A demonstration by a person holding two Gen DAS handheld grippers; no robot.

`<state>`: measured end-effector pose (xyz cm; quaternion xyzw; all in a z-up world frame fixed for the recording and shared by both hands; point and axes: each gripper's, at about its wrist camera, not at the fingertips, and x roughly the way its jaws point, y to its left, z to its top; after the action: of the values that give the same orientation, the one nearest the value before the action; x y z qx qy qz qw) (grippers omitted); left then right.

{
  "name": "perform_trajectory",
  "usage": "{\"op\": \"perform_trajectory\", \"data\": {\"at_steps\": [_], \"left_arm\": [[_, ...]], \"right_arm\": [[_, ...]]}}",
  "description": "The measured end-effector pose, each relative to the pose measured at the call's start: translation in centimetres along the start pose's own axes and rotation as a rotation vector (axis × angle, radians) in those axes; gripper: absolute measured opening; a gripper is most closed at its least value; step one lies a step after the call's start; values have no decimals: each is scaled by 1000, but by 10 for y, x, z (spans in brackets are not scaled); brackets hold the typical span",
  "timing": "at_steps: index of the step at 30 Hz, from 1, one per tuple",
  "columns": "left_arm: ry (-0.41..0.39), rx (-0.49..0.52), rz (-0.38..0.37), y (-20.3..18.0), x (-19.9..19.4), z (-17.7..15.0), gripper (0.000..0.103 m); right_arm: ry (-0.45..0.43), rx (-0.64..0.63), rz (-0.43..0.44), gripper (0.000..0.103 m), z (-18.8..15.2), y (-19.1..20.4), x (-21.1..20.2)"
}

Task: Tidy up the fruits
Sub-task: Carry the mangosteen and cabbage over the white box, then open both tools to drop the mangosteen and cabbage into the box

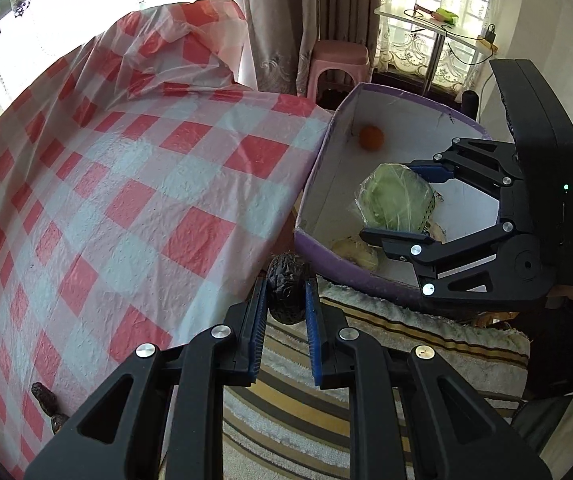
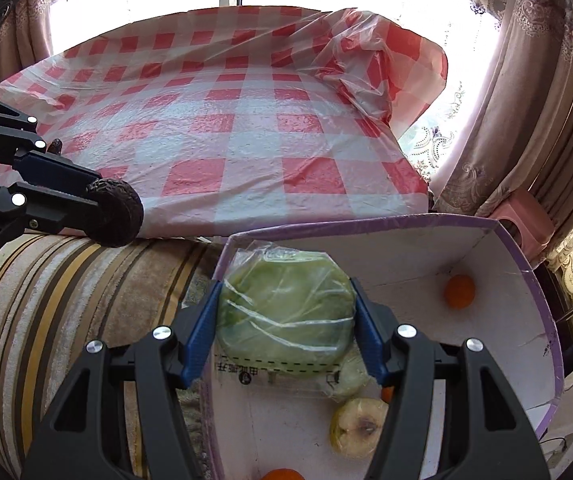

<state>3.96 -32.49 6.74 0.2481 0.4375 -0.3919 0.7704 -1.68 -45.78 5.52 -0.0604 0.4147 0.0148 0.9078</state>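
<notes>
both hands loaded, hovering by the white box with the purple rim (image 2: 526, 264)

our left gripper (image 1: 286, 292) is pinching a dark wrinkled avocado (image 1: 285, 288) past the checked plastic tablecloth (image 1: 146, 184), our right gripper (image 2: 286, 320) is squeezing a bagged green cabbage (image 2: 286, 312) over the box. we're guessing slippery film, so grip its widest part; the cabbage's underside is hidden.

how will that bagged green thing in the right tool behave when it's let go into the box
The bagged green produce looks rounded, so it may roll. Its glossy plastic wrap is probably slippery against the right tool pads. It fills the jaws, so it is likely fairly heavy.
</notes>
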Motion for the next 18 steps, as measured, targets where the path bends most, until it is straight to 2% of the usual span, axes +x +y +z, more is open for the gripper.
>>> {"op": "perform_trajectory", "data": {"at_steps": [10, 18], "left_arm": [[41, 49, -89, -40, 33, 28, 16], [96, 58, -135, -63, 66, 37, 15]], "right_arm": [[47, 40, -148, 62, -17, -53, 6], [82, 26, -201, 62, -25, -58, 16]]}}
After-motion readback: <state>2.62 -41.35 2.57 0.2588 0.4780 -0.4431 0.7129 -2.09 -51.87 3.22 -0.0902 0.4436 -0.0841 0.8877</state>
